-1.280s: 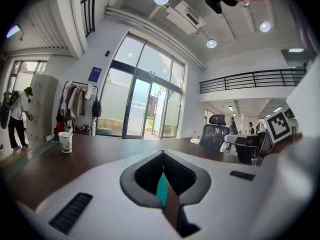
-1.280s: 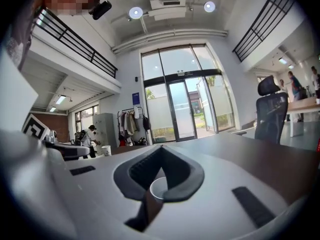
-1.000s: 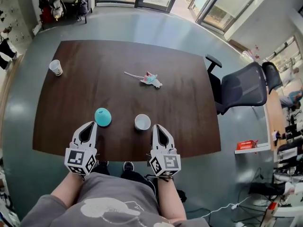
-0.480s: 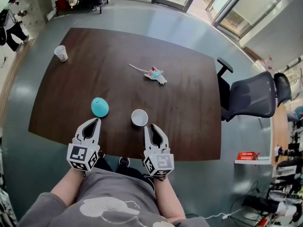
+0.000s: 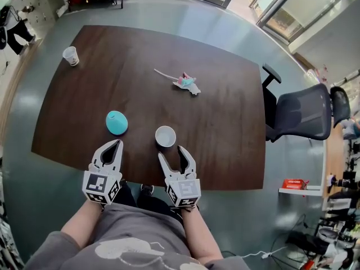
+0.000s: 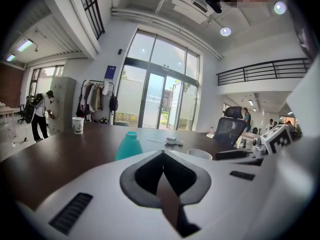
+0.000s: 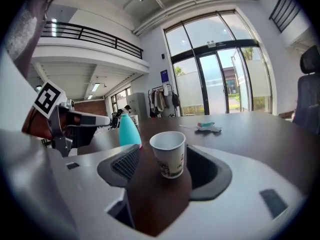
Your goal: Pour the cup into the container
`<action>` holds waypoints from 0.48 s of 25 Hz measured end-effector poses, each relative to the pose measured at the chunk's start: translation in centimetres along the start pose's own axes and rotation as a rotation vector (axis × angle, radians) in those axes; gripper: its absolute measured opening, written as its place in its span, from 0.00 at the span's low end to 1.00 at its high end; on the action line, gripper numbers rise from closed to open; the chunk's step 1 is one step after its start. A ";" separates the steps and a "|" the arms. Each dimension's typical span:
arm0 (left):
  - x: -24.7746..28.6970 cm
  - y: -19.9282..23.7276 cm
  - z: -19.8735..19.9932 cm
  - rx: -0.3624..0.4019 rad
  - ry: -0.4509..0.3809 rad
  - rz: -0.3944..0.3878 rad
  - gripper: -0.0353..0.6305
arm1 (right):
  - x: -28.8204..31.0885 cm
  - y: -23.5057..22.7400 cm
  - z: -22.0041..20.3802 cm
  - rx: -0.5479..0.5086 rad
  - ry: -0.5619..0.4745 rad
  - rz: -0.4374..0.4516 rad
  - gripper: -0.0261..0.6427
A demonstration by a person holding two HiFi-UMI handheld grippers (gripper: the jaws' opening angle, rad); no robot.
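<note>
Dark desk fills the head view, with a chair parked off its right edge. 2 grippers hang over the near edge. The left gripper has its jaws pressed fully together with nothing in them, nose toward the container. The right gripper has just been opening its jaws and they now stand wide. The cup is lined up in the gap at the tips, neither pad touching it. The teal container stands upright close to the near edge, left of centre, just ahead of the left gripper. The white paper cup stands upright to its right, also close to the near edge, apart from the container. A 2nd cup sits at the far left corner. A small teal-and-white scrap lies mid-desk, toward the far edge.
</note>
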State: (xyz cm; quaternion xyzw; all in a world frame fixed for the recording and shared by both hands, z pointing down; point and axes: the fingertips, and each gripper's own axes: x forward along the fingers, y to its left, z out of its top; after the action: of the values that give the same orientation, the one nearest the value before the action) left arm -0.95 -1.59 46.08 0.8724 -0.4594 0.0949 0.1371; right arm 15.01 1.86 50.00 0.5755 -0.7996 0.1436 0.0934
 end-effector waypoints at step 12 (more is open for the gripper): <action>2.2 -0.3 -0.1 0.104 -0.019 -0.052 0.06 | 3.9 -0.1 -2.3 -0.035 0.082 -0.028 0.65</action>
State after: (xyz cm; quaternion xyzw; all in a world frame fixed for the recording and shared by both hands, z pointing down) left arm 0.51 -3.07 46.76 0.8908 -0.4325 0.1067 0.0894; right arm 13.80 -0.87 53.44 0.5783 -0.7896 0.1516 0.1382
